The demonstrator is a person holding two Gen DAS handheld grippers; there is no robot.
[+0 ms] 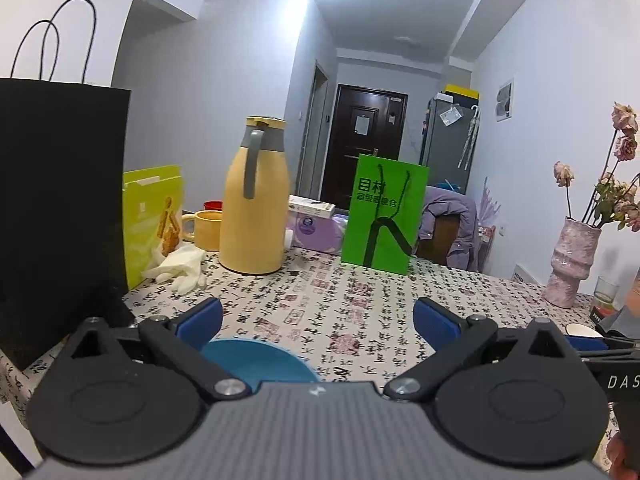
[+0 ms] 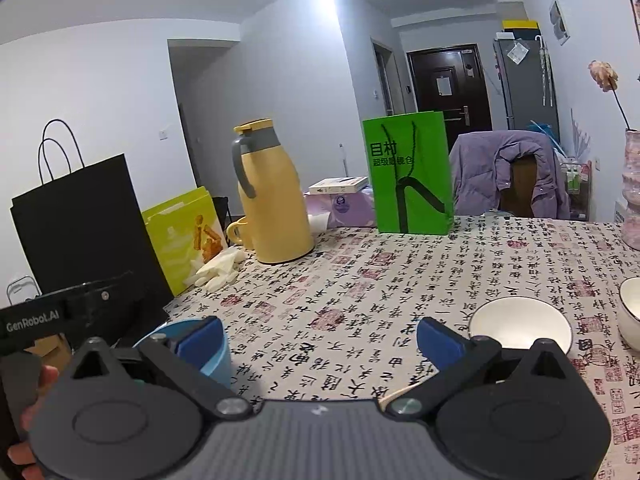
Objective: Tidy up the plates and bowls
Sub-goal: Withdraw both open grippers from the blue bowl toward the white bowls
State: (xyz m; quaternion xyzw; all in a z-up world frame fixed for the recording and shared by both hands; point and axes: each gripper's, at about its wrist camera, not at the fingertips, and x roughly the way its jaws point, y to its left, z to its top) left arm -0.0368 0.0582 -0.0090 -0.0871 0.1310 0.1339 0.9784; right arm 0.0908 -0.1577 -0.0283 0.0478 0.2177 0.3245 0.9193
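Both tools are spread wide and grasp nothing, so the work looks to be at its start, or between 2 pick-ups, with the dishes scattered on the patterned surface [image 2: 360, 280].

The left tool [image 1: 316, 320] hangs over a blue bowl [image 1: 256, 360], which sits at the lower centre of the left wrist view, just under its left finger. The right tool [image 2: 320, 338] points across bare cloth. A white bowl [image 2: 520, 322] stands just beyond its right finger at lower right, and the rim of a second white bowl [image 2: 630, 312] shows at the right edge, apart from the first.

The next move probably calls for one tool to drop over a bowl rim, close on the wall and carry it to nest with another. The 2 white bowls look like a natural pair.

Only the right wrist view shows both white bowls plainly, along with the blue bowl's outer wall at lower left. The left wrist view looks into the blue bowl and catches only a white sliver at right. No plates appear in either view.
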